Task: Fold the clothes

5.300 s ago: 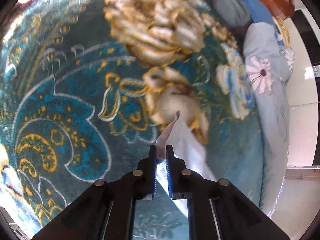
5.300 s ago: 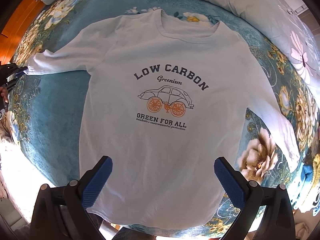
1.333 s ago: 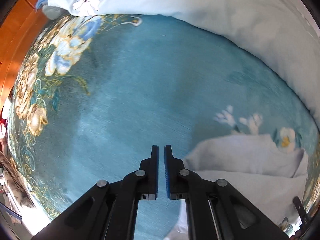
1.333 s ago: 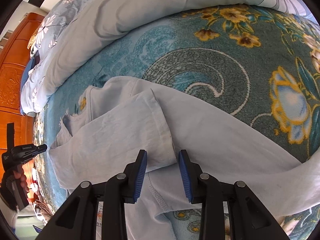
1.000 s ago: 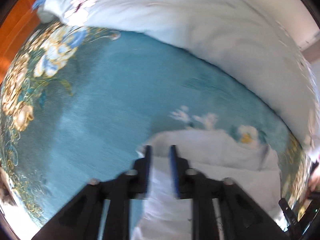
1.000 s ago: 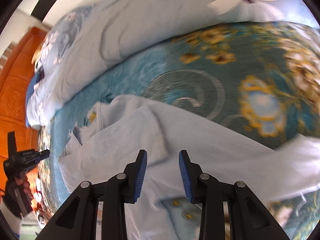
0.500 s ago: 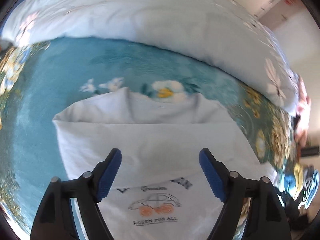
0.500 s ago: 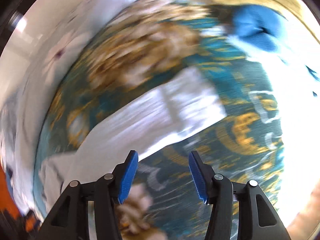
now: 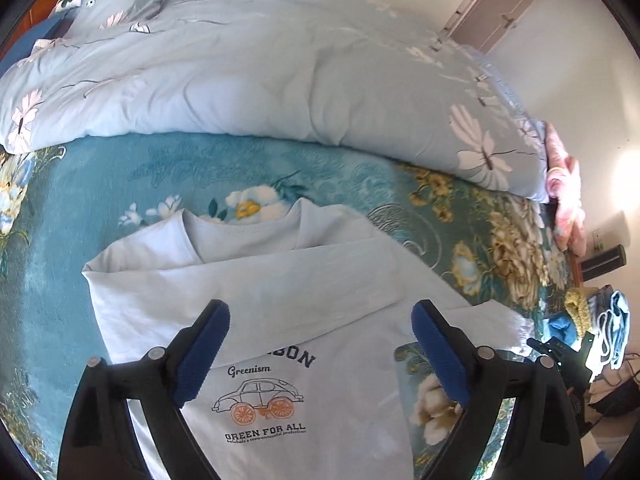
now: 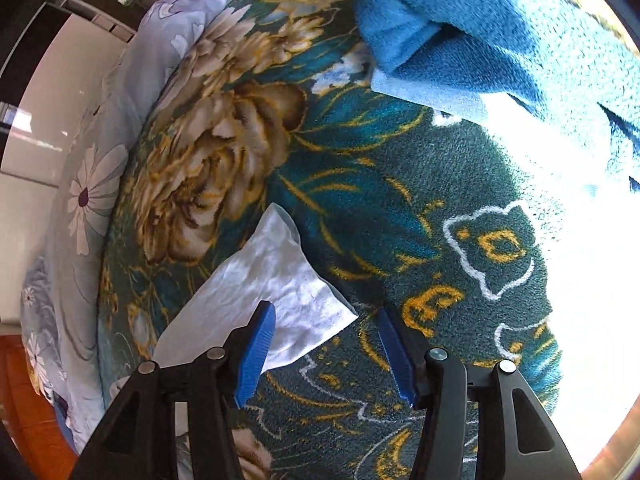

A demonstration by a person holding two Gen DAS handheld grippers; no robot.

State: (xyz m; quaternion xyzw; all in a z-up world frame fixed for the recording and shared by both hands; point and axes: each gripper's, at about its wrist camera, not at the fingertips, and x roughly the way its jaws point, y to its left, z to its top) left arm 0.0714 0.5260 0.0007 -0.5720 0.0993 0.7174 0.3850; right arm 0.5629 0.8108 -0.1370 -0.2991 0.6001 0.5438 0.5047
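A pale blue long-sleeved T-shirt (image 9: 352, 392) with a car print lies face up on the teal floral blanket (image 9: 100, 200). One sleeve (image 9: 280, 280) is folded across its chest. Above the chest hangs my left gripper (image 9: 320, 352), its jaws opening wide, with nothing pinched between them. In the right wrist view the other sleeve's cuff (image 10: 276, 276) lies flat on the blanket. My right gripper (image 10: 326, 352) hovers over it, about half open, with the cuff's corner below the gap and the pads clear of the cloth.
A pale blue flowered duvet (image 9: 280, 60) is bunched along the far side of the bed. A blue fleece cloth (image 10: 480, 28) lies beyond the cuff. A pink cloth (image 9: 564, 192) and a pile of clothes (image 9: 600, 320) sit at the right edge.
My left gripper went from shut to wide open and swung from bare blanket to above the shirt's chest. My right gripper widened, left the folded sleeve and swung over to the other sleeve's cuff.
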